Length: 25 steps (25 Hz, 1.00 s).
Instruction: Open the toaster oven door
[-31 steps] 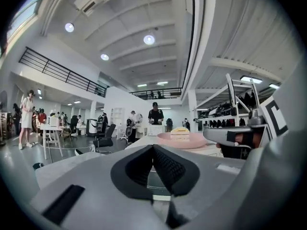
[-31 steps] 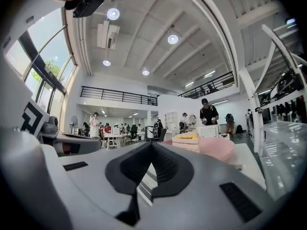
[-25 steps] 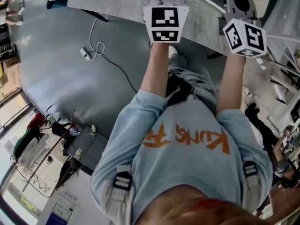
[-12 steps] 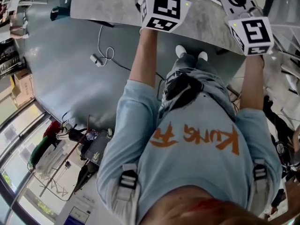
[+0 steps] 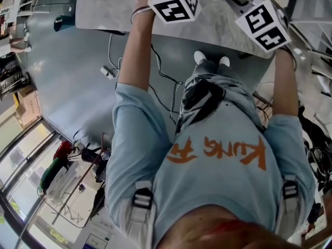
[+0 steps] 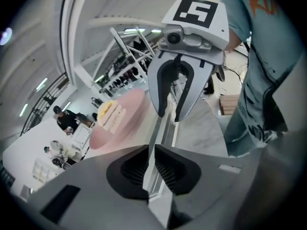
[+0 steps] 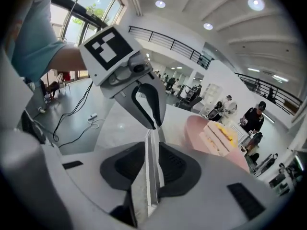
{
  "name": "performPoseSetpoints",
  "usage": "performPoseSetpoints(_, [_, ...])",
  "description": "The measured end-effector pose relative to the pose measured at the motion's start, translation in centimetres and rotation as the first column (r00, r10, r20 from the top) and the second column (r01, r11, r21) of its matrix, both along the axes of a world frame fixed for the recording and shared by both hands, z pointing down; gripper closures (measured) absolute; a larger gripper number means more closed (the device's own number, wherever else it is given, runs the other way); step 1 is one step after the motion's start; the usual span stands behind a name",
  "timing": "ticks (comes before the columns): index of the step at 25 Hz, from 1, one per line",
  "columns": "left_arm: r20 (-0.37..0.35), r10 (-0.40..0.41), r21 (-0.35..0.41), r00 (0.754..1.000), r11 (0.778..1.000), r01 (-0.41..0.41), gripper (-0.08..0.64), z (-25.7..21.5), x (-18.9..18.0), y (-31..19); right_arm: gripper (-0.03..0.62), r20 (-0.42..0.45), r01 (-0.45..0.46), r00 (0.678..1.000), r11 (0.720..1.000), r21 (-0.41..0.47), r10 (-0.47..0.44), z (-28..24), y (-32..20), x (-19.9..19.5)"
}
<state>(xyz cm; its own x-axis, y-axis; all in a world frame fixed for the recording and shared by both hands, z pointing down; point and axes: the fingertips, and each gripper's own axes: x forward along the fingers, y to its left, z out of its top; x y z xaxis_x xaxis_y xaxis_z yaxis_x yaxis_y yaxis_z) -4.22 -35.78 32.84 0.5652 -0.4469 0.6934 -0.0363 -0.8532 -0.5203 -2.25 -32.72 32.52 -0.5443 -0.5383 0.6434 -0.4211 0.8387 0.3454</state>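
Pale blue T-shirt (image 5: 207, 185) filling lower frame, left gripper (image 6: 151, 169) with jaws pressed together, empty, right gripper (image 7: 152, 169) with jaws opening on nothing, both cut off at head view's top edge, blurry pink plate (image 7: 194, 128) on grey marbled tabletop (image 5: 114, 9) beyond, toaster oven in no view.

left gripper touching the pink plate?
Apart. Left gripper view: the left gripper is shut and empty, and the pink plate lies left of its jaws with bare table between.

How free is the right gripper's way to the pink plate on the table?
Probably yes: pink plate sits on the table ahead of the right gripper, nothing between them; its empty jaws are opening, left gripper off that line.
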Motion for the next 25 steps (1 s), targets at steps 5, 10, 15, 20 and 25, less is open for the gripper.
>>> performPoseSetpoints(5, [0.193,0.104,-0.069,0.976,0.993,-0.092,0.463,2.9,-0.3,-1.0,0.499,-0.197,-0.018,0.980,0.999,-0.040,0.010,2.7,-1.7,1.3])
performPoseSetpoints(10, [0.260,0.147,-0.080,0.955,0.988,-0.130,0.462,4.3,-0.3,-2.0,0.483,-0.309,-0.068,0.950,0.995,-0.072,0.043,4.2,-2.6,2.0])
performPoseSetpoints(15, [0.283,0.183,-0.096,0.942,0.982,-0.161,0.460,4.8,0.2,-2.3,0.469,-0.375,-0.086,0.926,0.993,-0.086,0.048,5.5,-3.0,2.7])
performPoseSetpoints(20, [0.330,0.212,-0.112,0.920,0.976,-0.185,0.460,6.1,-0.1,-2.3,0.472,-0.403,-0.090,0.914,0.992,-0.086,0.048,6.5,-3.5,2.9])
performPoseSetpoints(25, [0.329,0.222,-0.124,0.918,0.974,-0.192,0.460,7.5,0.5,-2.3,0.490,-0.415,-0.102,0.908,0.991,-0.092,0.055,7.8,-3.7,3.4])
